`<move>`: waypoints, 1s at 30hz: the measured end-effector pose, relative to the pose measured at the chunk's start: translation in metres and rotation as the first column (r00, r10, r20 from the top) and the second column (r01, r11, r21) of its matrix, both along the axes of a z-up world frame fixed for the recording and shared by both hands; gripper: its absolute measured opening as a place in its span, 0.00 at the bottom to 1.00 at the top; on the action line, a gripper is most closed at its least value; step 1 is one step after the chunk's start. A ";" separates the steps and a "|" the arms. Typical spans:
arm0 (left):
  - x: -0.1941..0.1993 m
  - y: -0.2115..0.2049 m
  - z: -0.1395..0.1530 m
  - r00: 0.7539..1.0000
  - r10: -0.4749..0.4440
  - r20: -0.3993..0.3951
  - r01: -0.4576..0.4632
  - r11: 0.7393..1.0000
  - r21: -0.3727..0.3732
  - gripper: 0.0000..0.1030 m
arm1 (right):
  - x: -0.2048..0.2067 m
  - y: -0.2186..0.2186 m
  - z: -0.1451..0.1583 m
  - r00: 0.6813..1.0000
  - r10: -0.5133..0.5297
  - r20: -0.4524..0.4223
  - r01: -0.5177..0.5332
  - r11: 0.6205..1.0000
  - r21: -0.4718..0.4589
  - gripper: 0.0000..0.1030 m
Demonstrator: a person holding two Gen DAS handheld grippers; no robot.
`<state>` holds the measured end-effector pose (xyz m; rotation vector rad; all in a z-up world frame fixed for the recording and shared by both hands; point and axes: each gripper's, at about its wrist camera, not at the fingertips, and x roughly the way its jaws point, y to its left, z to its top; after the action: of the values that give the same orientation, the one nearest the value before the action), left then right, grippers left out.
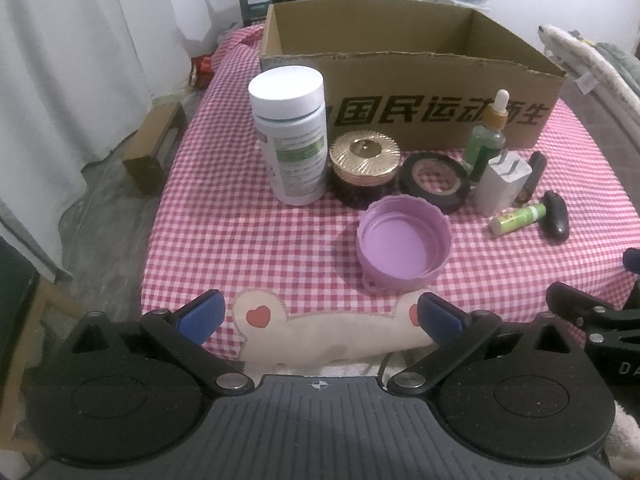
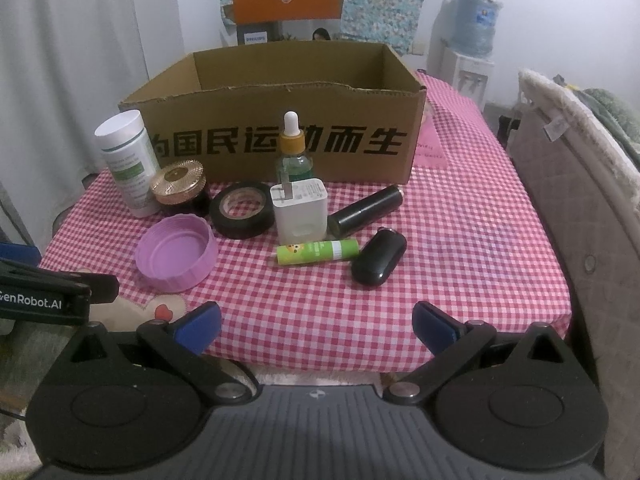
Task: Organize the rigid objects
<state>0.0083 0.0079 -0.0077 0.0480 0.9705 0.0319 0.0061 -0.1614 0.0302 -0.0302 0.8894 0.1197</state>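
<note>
The table (image 2: 460, 240) under its pink checked cloth carries everything, and the open cardboard box (image 2: 280, 144) at its far side looks empty from here, so I'd say the sorting has not started. Bold black Chinese characters run across the box front; behind it a carton reads PHILIPS.

Both tools hover at the near edge. The left hand-held gripper (image 1: 320, 316) has its blue pads spread wide with nothing between them, and the right hand-held gripper (image 2: 316, 326) is the same; its neighbour's arm shows "GenRobot.AI".

In front of the box stand the tall white bottle (image 1: 290, 136), its green label too blurred to read, the gold-lidded jar (image 1: 364, 166), the tape roll (image 1: 434, 182), the purple cap (image 1: 404, 246), the white charger (image 2: 300, 212), the dropper bottle (image 2: 293, 152), the black tube (image 2: 366, 210), the black oval case (image 2: 378, 256) and the small green stick (image 2: 318, 252).

To start well, I'd take an outlying piece first, squeezing across its narrow width so neighbours stay upright.
</note>
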 end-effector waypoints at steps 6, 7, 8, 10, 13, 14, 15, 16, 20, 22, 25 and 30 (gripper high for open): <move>0.000 0.001 -0.001 1.000 0.002 -0.001 -0.002 1.000 0.001 1.00 | 0.000 -0.001 0.001 1.000 -0.003 0.003 0.003 1.000 -0.002 1.00; 0.000 0.001 -0.001 1.000 0.003 -0.001 -0.003 1.000 0.002 1.00 | 0.000 -0.001 0.001 1.000 -0.002 0.004 0.002 1.000 -0.003 1.00; -0.001 0.001 -0.001 1.000 0.004 -0.002 -0.004 1.000 0.003 1.00 | 0.000 -0.001 0.001 1.000 -0.002 0.005 0.002 1.000 -0.005 1.00; -0.001 0.002 -0.002 1.000 0.006 -0.004 -0.006 1.000 0.008 1.00 | 0.001 -0.001 0.001 1.000 -0.001 0.006 0.001 1.000 -0.006 1.00; 0.000 0.003 -0.003 1.000 0.009 -0.009 -0.009 1.000 0.011 1.00 | 0.001 -0.001 0.001 1.000 0.001 0.007 -0.001 1.000 -0.007 1.00; 0.000 0.003 -0.003 1.000 0.010 -0.010 -0.010 1.000 0.012 1.00 | 0.001 -0.001 0.001 1.000 0.001 0.006 -0.001 1.000 -0.006 1.00; 0.000 0.003 -0.003 1.000 0.011 -0.011 -0.011 1.000 0.013 1.00 | 0.002 -0.001 0.000 1.000 0.001 0.006 -0.001 1.000 -0.006 1.00; 0.000 0.003 -0.003 1.000 0.012 -0.012 -0.011 1.000 0.014 1.00 | 0.001 -0.001 0.001 1.000 0.001 0.007 -0.001 1.000 -0.006 1.00; 0.002 0.002 -0.004 1.000 0.015 -0.017 -0.015 1.000 0.017 1.00 | 0.001 -0.001 0.000 1.000 0.000 0.006 0.000 1.000 -0.006 1.00; 0.002 0.002 -0.004 1.000 0.016 -0.020 -0.016 1.000 0.017 1.00 | 0.001 -0.001 0.000 1.000 0.001 0.006 -0.001 1.000 -0.007 1.00; 0.003 0.002 -0.005 1.000 0.017 -0.024 -0.017 1.000 0.017 1.00 | 0.002 -0.001 0.000 1.000 0.002 0.007 -0.002 1.000 -0.007 1.00; 0.006 0.001 -0.005 1.000 0.012 -0.025 -0.011 1.000 0.020 1.00 | 0.004 -0.001 0.000 1.000 0.006 0.011 -0.006 1.000 -0.007 1.00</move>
<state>0.0138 0.0085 -0.0129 0.0617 0.9959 0.0520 0.0103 -0.1620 0.0305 -0.0405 0.8791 0.1222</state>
